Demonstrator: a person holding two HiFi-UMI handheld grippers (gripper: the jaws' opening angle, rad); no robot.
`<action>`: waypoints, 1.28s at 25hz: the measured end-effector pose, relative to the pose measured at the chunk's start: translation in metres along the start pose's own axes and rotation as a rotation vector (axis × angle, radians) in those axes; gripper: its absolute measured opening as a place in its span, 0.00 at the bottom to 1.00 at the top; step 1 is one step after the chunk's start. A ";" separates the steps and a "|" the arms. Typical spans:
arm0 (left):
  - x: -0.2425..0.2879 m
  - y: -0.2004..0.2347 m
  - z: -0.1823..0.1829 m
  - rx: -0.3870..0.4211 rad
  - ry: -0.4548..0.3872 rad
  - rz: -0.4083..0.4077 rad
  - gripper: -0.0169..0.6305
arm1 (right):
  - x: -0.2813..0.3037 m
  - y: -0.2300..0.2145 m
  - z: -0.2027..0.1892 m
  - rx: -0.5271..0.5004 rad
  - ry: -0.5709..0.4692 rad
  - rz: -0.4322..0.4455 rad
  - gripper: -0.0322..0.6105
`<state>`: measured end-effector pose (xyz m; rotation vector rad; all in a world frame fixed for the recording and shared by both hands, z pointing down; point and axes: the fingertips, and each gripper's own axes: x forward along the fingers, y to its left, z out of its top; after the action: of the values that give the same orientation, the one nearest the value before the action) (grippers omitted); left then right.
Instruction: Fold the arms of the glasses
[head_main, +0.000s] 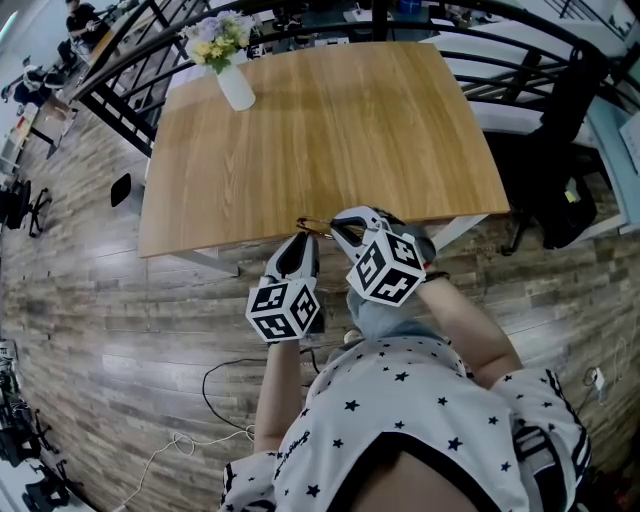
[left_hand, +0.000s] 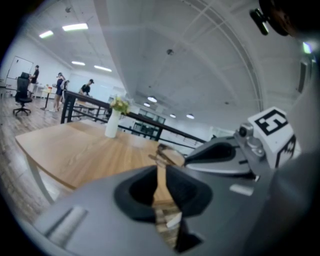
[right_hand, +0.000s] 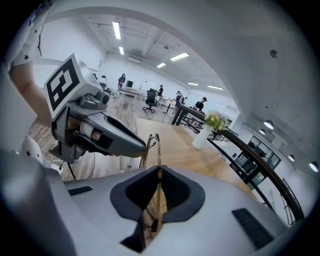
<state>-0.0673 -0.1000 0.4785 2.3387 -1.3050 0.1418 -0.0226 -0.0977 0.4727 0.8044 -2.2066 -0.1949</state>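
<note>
Star-print shirt (head_main: 400, 400) of the person fills the bottom of the head view. Both forearms reach fwd over a wood-plank floor (head_main: 90, 300) w/ a loose cable (head_main: 215, 375) on it. Far left on the counter (head_main: 330, 140) stands a white vase (head_main: 236, 88) w/ flowers (head_main: 220, 35), well apart from everything else.

At the counter's near edge, approx. midway along, comes the left gripper (head_main: 303, 238). Its marker cube (head_main: 285, 310) is toward the person and its tips are at the edge. In the left gripper view its fingers stand narrow but not together: a thin slit shows btwn the pads, w/ counter wood visible through it. The glasses (head_main: 312, 226) sit just past the tips there; whether the pads touch the frame can't be told.

The glasses are thin gold-coloured wire, at the counter edge btwn the two grippers.

Next to the right is the right gripper (head_main: 336, 230), angled down and in toward the left one so the tips nearly meet. The right gripper view shows its fingers closed on the glasses: one slim arm runs straight down btwn the pads, pinched there. The rest of the frame sticks up beyond the tips, and the left gripper's tip is right against it.

Farther right, off the counter, a black chair (head_main: 565, 190) stands on the floor.
</note>
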 end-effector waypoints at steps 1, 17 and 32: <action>0.002 0.001 0.000 0.000 0.003 -0.002 0.11 | 0.002 -0.002 0.000 0.002 0.003 0.001 0.08; 0.045 0.030 0.006 -0.013 0.073 -0.014 0.06 | 0.055 -0.048 -0.019 0.050 0.066 0.010 0.08; 0.094 0.072 0.026 -0.053 0.068 0.057 0.04 | 0.140 -0.102 -0.068 0.004 0.198 0.044 0.08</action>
<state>-0.0788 -0.2171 0.5077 2.2337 -1.3264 0.2004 0.0042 -0.2557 0.5680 0.7440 -2.0361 -0.0853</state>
